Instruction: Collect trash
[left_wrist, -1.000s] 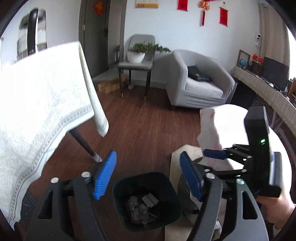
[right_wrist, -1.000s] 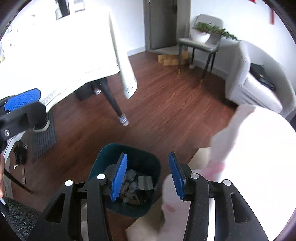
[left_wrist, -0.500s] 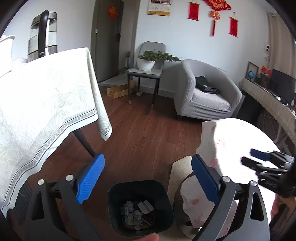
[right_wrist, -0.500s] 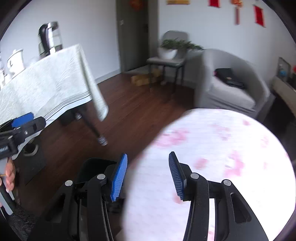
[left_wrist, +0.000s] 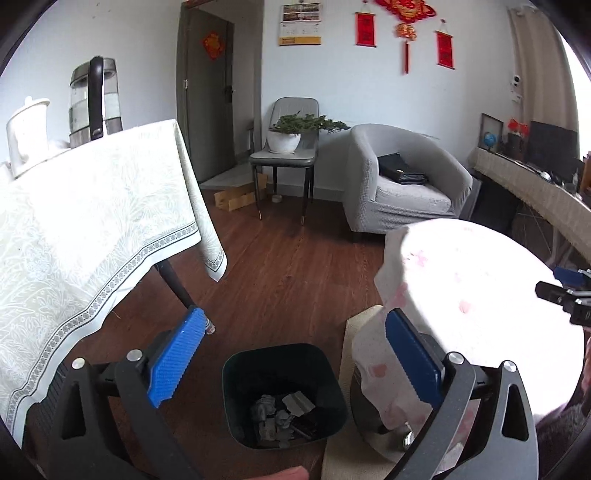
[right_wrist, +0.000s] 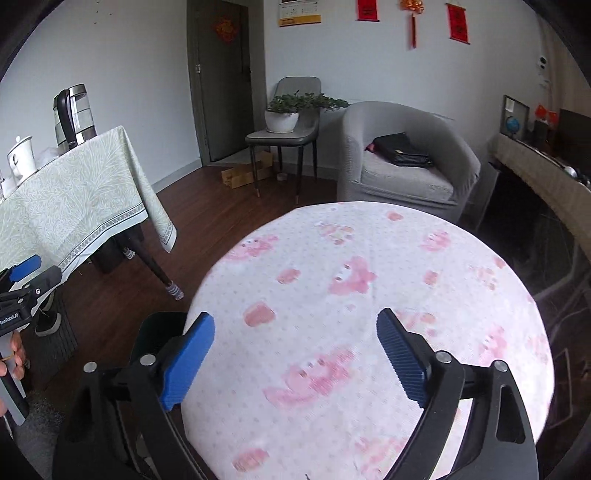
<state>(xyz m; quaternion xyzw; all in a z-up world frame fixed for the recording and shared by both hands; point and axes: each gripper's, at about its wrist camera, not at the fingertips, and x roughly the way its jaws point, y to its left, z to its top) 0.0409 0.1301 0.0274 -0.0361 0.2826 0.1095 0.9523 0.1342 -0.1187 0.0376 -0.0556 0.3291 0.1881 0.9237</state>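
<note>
Your left gripper (left_wrist: 291, 365) stands wide with nothing between its blue pads, hovering above the dark green square plastic bin (left_wrist: 284, 391) on the wooden floor (left_wrist: 288, 273). Crumpled grey paper scraps (left_wrist: 275, 410) lie at the bottom of that bin. Your right gripper (right_wrist: 295, 354) has just been opening and is also wide and empty, poised over the round table with the white, pink-patterned cloth (right_wrist: 369, 280).

Risks, as I judge them: no trash shows on the round tabletop in either view, so reaching there may close on cloth alone and drag it off. The cloth hangs loose at about 4 o'clock from the bin in the left view, and a low sweep of the left gripper could snag it or tip the bin. The rectangular table with the pale leaf-patterned cloth (left_wrist: 92, 229) carries a glass and steel kettle (left_wrist: 94, 103) and a white mug (left_wrist: 26, 133) near its edge; a tug on that cloth could bring them down.

Hard to read: from the right view the bin is almost wholly hidden behind the round table at 9 o'clock. The near rim of that table is cut off by the frame. The scraps are too small to tell apart.
</note>
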